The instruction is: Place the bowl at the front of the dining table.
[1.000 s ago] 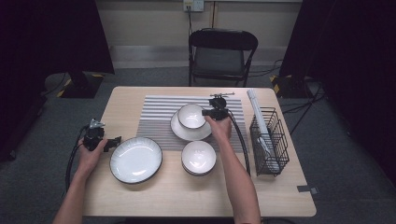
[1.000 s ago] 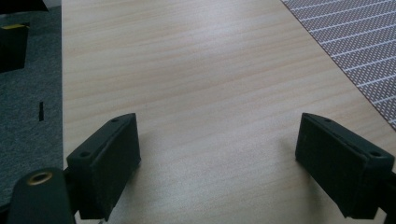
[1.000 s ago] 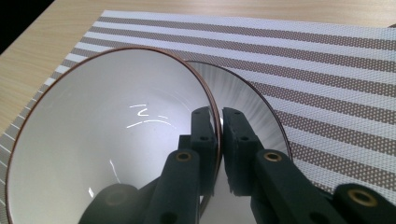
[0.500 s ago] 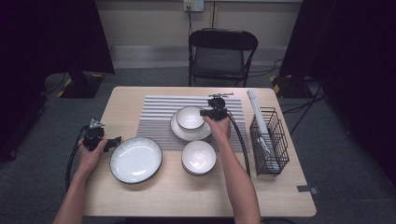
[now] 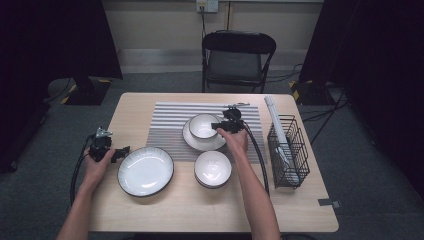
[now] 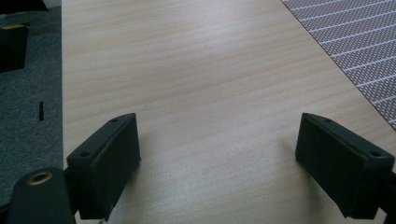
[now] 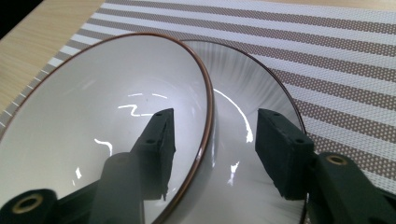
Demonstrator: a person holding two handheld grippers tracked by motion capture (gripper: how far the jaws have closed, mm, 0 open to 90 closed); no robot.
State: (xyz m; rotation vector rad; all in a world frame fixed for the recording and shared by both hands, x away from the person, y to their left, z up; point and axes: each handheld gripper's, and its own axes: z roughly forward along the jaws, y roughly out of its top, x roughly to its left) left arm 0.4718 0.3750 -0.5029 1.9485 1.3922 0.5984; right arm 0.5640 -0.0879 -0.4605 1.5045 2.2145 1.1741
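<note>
Right gripper (image 5: 218,125) is straddling the rim of the small white bowl (image 5: 203,125), one jaw inside, one outside. Its jaws have just been opening; in the right gripper view (image 7: 212,135) gaps are showing on both sides of the brown-edged rim, so the pads are no longer pressing. The bowl is sitting on a white side plate (image 5: 205,140) on the striped placemat (image 5: 165,120). The bowl's wall is hiding most of that plate in the right gripper view.

Left gripper (image 5: 121,151) is resting just left of the large white plate (image 5: 145,171), jaws spread wide over bare wooden table (image 6: 196,93), nothing between them; jaw bases are being cut off by the frame.

Second bowl (image 5: 213,168) is sitting near the table's front. Contents of the wire basket (image 5: 287,150) are hard to make out. No readable writing anywhere.
</note>
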